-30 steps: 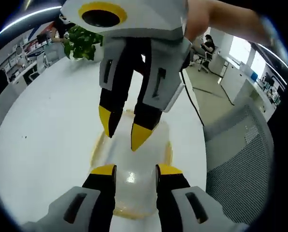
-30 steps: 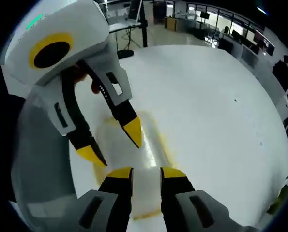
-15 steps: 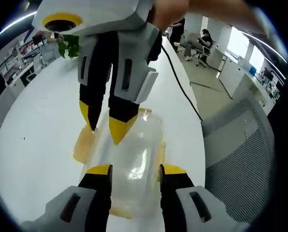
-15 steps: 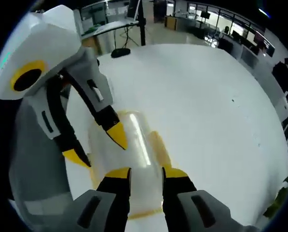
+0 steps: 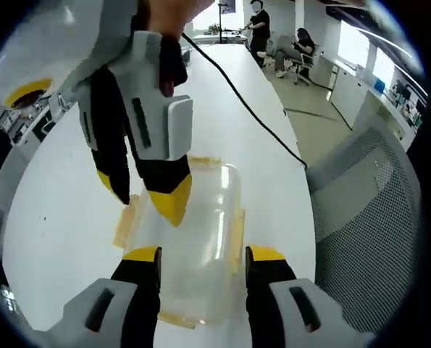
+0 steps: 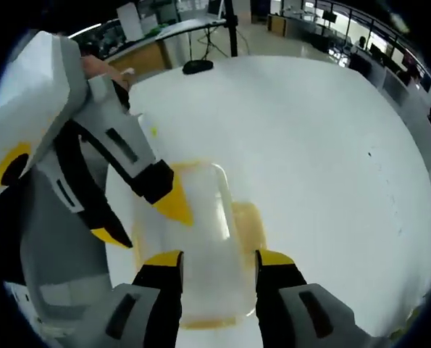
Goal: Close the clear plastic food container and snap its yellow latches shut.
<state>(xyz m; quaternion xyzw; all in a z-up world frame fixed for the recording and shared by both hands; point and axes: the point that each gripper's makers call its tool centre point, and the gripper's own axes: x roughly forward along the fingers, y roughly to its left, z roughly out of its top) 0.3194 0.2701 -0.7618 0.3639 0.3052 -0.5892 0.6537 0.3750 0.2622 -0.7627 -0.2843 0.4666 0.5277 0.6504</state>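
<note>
The clear plastic food container [image 5: 201,239] lies on the white table [image 5: 56,217] with its lid on. Yellow latches [image 5: 126,225] stick out flat at its sides. My left gripper [image 5: 204,255] hangs open over the container's near end, one jaw on each side. My right gripper [image 5: 146,194] comes in from above, open, yellow tips just over the container's left part. In the right gripper view the container [image 6: 208,217] lies between my right gripper's [image 6: 219,259] open jaws, a yellow latch [image 6: 248,225] spread to its right. The left gripper [image 6: 143,217] reaches in from the left, tips over the lid.
A grey mesh office chair [image 5: 367,217] stands at the table's right edge. A black cable [image 5: 251,109] runs across the table from the right gripper. A small black object [image 6: 198,67] lies at the far table edge. People sit at desks in the background.
Both grippers' jaws have spread a little wider. The other gripper has slid leftwards in each view, so more of the lid shows. The container has stayed in place.
</note>
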